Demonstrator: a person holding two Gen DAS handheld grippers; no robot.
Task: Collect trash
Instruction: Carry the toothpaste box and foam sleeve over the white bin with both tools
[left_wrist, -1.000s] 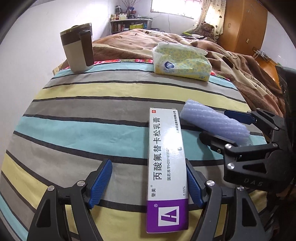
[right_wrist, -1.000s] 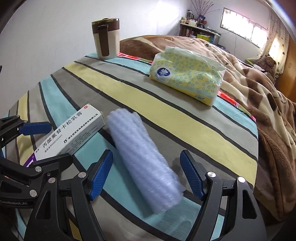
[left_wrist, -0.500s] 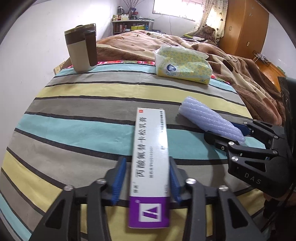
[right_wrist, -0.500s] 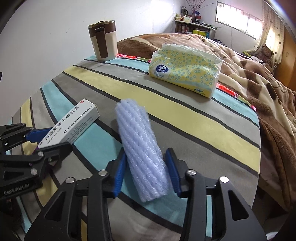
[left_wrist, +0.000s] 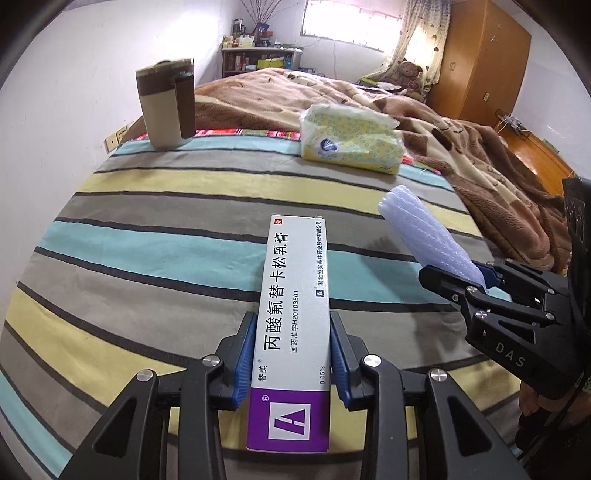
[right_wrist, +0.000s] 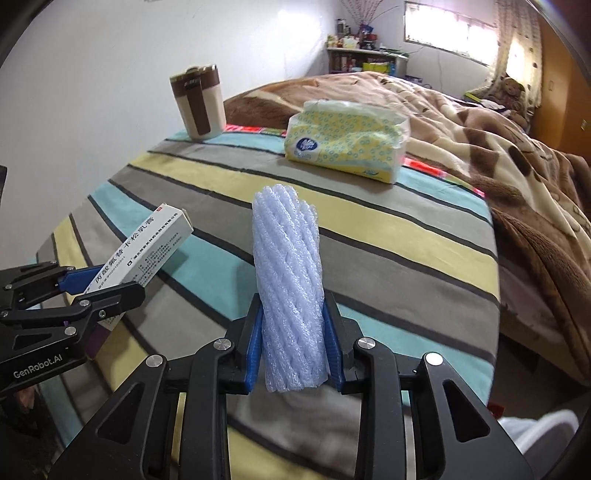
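- Far left on the bench (left_wrist: 155, 229), near the wall: a brown-and-cream travel mug (left_wrist: 167, 104) standing upright, well apart from both tools and, by my judgement, not trash.
- The left tool (left_wrist: 292, 352) is clamped on the ointment carton (left_wrist: 295, 317), blue pads pressing its two long sides near the purple end. The carton points forward and appears lifted off the striped cloth, its far end tilted up.
- Handling, as a judgement: thin cardboard, light and probably empty — stiff along its length but easy to crush across the width, so a modest squeeze on the long sides, as here, suits it.
- Pose: the left tool is held low and level over the near edge of the bench, aimed toward the bed (left_wrist: 424, 122).
- Centre back: a yellow tissue pack (right_wrist: 347, 144) lies flat near the far edge of the bench, untouched.
- The right tool (right_wrist: 293, 341) is closed on the foam roll (right_wrist: 288, 280), gripping its lower part; the roll stands nearly upright between the pads and clear of the cloth.
- Handling, again a judgement: soft, springy and almost weightless — it dents under the pads rather than slipping, though a loose wrap could unroll if the grip is too light.
- Pose: the right tool sits just beside the left one, to its right, both angled forward. No bin is in view.
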